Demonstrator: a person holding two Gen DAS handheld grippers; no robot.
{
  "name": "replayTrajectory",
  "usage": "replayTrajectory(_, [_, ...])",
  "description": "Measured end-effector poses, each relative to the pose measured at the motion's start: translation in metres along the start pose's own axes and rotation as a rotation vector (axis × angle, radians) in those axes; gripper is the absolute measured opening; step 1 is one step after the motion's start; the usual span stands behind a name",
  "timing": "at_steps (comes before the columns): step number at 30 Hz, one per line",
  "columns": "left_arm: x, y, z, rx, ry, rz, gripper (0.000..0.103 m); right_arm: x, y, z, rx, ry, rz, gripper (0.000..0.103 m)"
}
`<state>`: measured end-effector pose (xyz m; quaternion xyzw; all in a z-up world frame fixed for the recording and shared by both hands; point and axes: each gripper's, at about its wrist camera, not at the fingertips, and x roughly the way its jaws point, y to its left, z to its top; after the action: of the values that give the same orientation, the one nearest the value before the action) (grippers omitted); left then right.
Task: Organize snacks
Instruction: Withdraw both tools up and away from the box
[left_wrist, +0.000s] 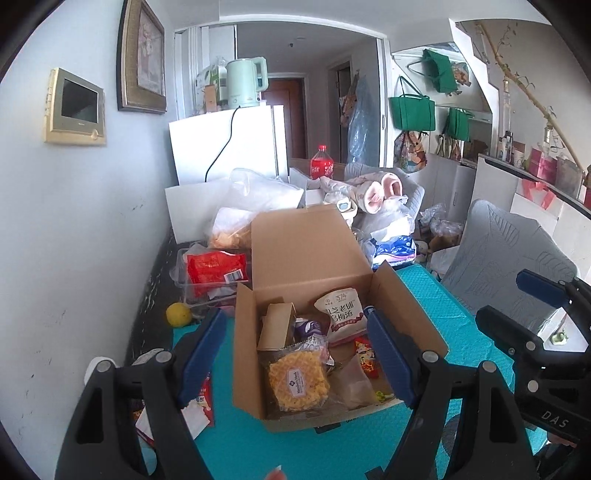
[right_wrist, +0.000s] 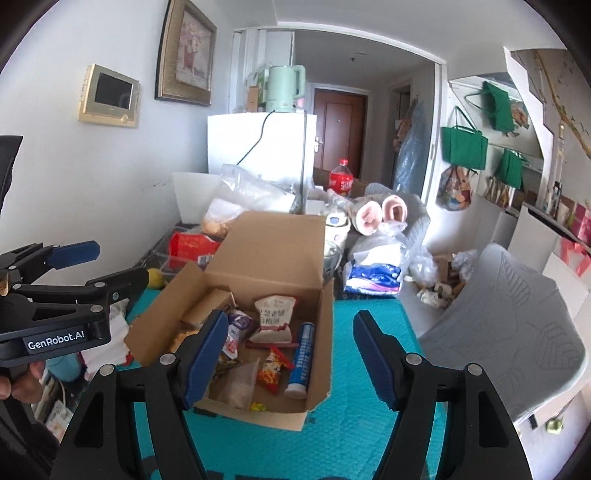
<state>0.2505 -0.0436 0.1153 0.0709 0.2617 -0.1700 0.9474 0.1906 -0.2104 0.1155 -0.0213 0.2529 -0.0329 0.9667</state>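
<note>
Snacks box: cardboard box (left_wrist: 314, 258) with plain brown corrugated walls, all flaps folded open, standing on a teal quilted mat (left_wrist: 454, 332) at the middle of both views.
Box axis: in the left wrist view the long side runs from 6 o'clock to 12 o'clock, with the tall back flap upright at 12.
Yellow packet: clear crinkled wrapper (left_wrist: 299, 382) over a bright yellow ridged slab with a white label, lying flat near the box's 6 o'clock wall.
White pouch: soft paper-look bag (right_wrist: 275, 314) with red print, propped against the rear wall, top edge toward 12.
Tube: smooth blue-and-white cylinder (right_wrist: 301, 362) along the box's right wall, long axis 6 to 12, white cap end toward 6.
Red sachet: small glossy foil pack (right_wrist: 273, 371) just left of the tube.
Carton: small tan cardboard carton (left_wrist: 277, 325) standing at the box's left side.
Left gripper: (left_wrist: 295, 354) blue pads spread wide above the box, nothing between them.
Right gripper: (right_wrist: 291, 358) black frame, blue pads apart and empty, hovering over the box's 3 o'clock half.
Table edge: round yellow fruit (left_wrist: 178, 314) at 9 o'clock of the box, beside a clear plastic tray (left_wrist: 192, 291) holding a red packet.
Background: white fridge (left_wrist: 229, 144) at 12 with a pale green kettle (left_wrist: 245, 83) on top.
</note>
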Motion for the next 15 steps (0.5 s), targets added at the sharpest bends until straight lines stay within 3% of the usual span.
replayTrajectory(3, [-0.021,-0.001,-0.004,0.004,-0.043,-0.003,0.079,-0.021,0.003,-0.004,-0.004,-0.034,-0.014,0.080])
replayTrajectory(8, [-0.052,-0.006,-0.018,0.016,-0.082,-0.004,0.079,-0.051,0.006,-0.016,0.002,-0.070,-0.040,0.080])
replayTrajectory(15, [-0.080,-0.014,-0.048,0.016,-0.080,-0.007,0.079,-0.069,0.007,-0.047,0.048,-0.037,-0.058,0.084])
